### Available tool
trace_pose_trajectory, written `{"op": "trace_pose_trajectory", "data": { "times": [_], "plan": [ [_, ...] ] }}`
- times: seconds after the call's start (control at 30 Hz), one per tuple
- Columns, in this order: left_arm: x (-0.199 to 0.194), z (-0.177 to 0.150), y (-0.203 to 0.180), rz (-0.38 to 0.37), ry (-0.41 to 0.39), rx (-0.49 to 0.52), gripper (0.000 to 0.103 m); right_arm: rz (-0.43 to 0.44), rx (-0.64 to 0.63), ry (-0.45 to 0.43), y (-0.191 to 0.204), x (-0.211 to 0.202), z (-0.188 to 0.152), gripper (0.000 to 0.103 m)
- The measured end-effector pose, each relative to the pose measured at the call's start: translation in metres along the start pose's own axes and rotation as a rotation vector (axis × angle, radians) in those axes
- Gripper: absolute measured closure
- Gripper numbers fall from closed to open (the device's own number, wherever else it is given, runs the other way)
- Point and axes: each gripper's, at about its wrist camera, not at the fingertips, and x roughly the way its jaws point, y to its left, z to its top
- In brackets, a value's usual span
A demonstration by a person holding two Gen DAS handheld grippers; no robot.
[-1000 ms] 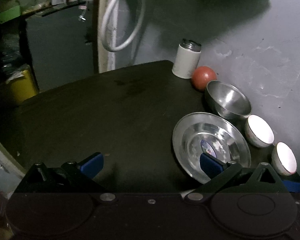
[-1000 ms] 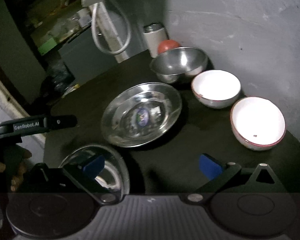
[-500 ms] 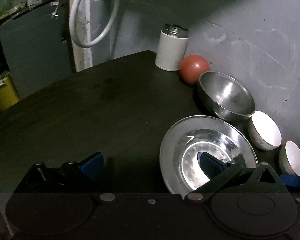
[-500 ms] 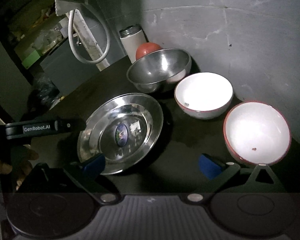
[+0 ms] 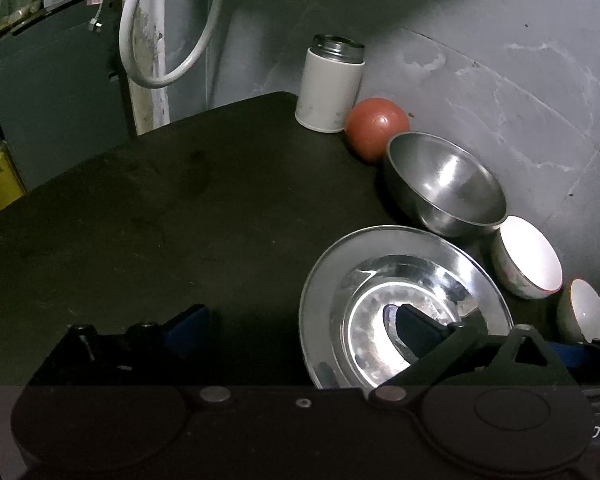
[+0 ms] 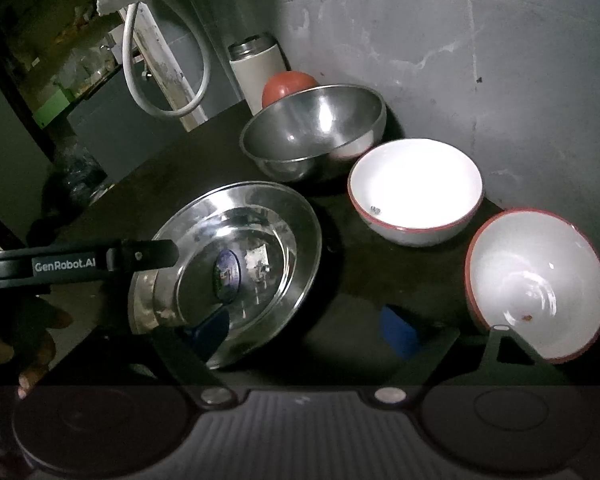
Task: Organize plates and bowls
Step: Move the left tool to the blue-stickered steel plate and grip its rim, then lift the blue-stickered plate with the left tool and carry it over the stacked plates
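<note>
I have the dark tabletop (image 5: 172,208) under both cameras, with the dishes lined up along the grey wall. Largest is the steel plate (image 6: 236,264), lying flat nearest me; behind it sits the steel bowl (image 6: 312,128), then the two white red-rimmed bowls, the farther white bowl (image 6: 416,188) and the nearer white bowl (image 6: 540,284), each just beside the next. A red ball (image 5: 376,126) and a white canister (image 5: 328,88) stand beyond.

My right gripper (image 6: 304,328) has just been closing its fingers a little, but they are spread, one over the plate's near rim, pinching nothing. My left gripper (image 5: 300,320) is spread wide too, one finger above the plate.

I judge I am at the approach to the plate; next I must seat a finger under its rim before closing.
</note>
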Motion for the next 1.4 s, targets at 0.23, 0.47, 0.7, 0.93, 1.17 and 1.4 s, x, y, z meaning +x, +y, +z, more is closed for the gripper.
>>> {"op": "trace_pose_trajectory", "data": {
  "times": [0.23,0.47,0.7,0.93,1.17,1.4],
  "plan": [
    [0.0,-0.001,-0.003,-0.015,0.003,-0.005,0.014,0.001,-0.019,0.003,0.005,0.006,0.005,0.027],
    [-0.001,-0.003,-0.005,-0.039,0.011,-0.002,0.028,0.004,-0.032,0.003,0.009,0.009,0.007,0.038],
    [0.002,-0.008,0.0,-0.035,0.037,-0.049,0.058,-0.003,-0.042,0.008,0.01,0.009,0.006,0.052],
    [-0.002,-0.012,-0.007,-0.013,0.028,-0.009,0.079,-0.009,-0.079,-0.011,0.015,0.008,0.005,0.071],
    [-0.011,-0.014,-0.009,-0.005,0.01,-0.01,0.08,-0.011,-0.092,-0.029,0.017,0.004,0.004,0.072],
    [-0.03,-0.014,-0.015,-0.001,-0.024,0.006,0.08,-0.003,-0.093,-0.064,0.017,-0.01,0.009,0.072]
  ]
}}
